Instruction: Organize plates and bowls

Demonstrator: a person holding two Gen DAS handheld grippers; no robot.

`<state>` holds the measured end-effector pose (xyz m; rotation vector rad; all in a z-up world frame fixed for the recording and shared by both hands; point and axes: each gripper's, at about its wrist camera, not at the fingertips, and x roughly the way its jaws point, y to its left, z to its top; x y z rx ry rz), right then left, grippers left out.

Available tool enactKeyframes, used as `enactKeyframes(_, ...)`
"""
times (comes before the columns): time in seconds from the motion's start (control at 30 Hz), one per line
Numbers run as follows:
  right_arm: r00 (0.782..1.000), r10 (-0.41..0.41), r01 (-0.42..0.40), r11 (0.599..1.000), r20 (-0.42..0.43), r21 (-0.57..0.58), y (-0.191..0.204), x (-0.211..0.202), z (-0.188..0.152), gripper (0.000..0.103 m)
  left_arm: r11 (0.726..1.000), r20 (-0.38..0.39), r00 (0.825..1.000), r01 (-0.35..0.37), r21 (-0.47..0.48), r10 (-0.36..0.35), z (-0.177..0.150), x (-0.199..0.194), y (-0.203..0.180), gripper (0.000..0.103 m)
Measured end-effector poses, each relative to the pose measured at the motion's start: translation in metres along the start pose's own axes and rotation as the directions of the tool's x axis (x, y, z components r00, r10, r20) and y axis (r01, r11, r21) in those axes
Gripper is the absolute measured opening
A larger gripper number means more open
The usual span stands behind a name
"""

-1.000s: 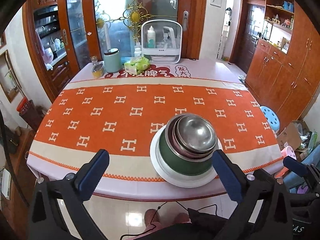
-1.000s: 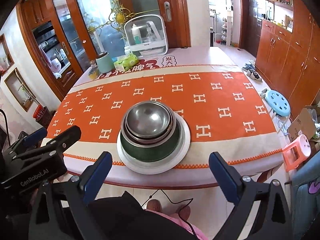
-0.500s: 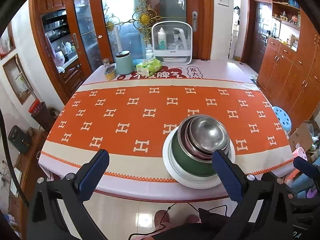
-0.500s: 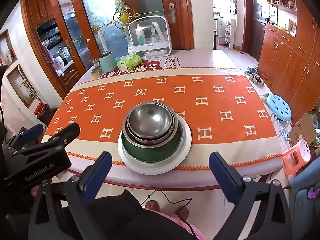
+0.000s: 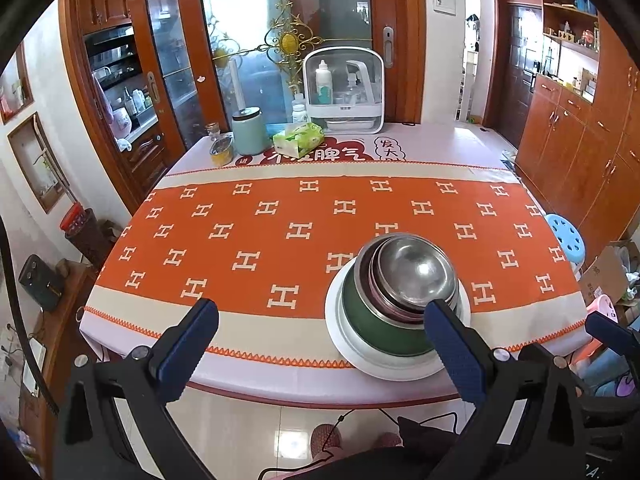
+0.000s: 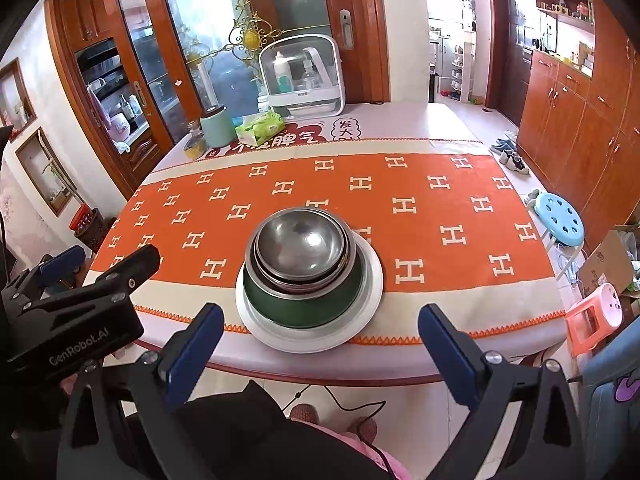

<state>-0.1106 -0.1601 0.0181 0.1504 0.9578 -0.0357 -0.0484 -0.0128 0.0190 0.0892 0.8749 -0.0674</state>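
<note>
Bowls sit nested on a white plate [image 6: 370, 280] at the near edge of the bench [image 6: 280, 368]: a steel bowl [image 6: 300, 242] innermost, at least one more steel rim [image 6: 350, 258] around it, and a green bowl [image 6: 304, 312] outermost. In the right wrist view the stack lies at about 12 o'clock from the right tongs [image 6: 318, 354], just ahead of the gap; in the left wrist view it lies toward 2 o'clock from the left tongs [image 5: 320, 354], partly behind the right-hand pad. Both tongs stand wide open and hold nothing, short of the bench edge. The stack looks already gathered, so the step in hand is probably to lift or shift it, or take the bowls off one by one. Steel rims are thin and slick, so a pinch across one rim wall, one pad inside and one outside, should hold better than a squeeze on the rounded flank. Keeping the other tongs on the plate rim would likely stop it sliding on the orange cloth [image 6: 440, 200]. Beyond, at 11 o'clock, stand a tissue pack [image 6: 260, 128], a mint canister [image 6: 217, 128] and a white storage case [image 6: 302, 76], well apart.
</note>
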Motion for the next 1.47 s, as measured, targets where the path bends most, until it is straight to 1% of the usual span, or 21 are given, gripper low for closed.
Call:
enactKeyframes(0.63,0.999,0.020,-0.020,1.000,-0.035,0.007,-0.005,0.012,0.002,0.098,1.000,-0.009,1.000,-0.006,-0.007,0.006,0.001,0.000,-0.001,0.102)
enactKeyframes(0.77,0.998,0.033,-0.032,0.999,-0.046,0.009,-0.007,0.017,0.003,0.098,1.000,-0.016,1.000,-0.006,-0.009,0.006,0.000,0.004,-0.003,0.102)
enactKeyframes(1.23,0.998,0.034,-0.034,0.999,-0.053,0.008,-0.008,0.021,0.004,0.098,1.000,-0.035,0.999,-0.006,-0.010,0.006,-0.001,0.013,-0.007,0.102)
enactKeyframes(1.47,0.997,0.039,-0.039,0.999,-0.061,0.002,-0.012,0.027,0.005,0.098,1.000,-0.047,0.999,-0.014,-0.012,0.013,0.006,0.019,-0.012,0.102)
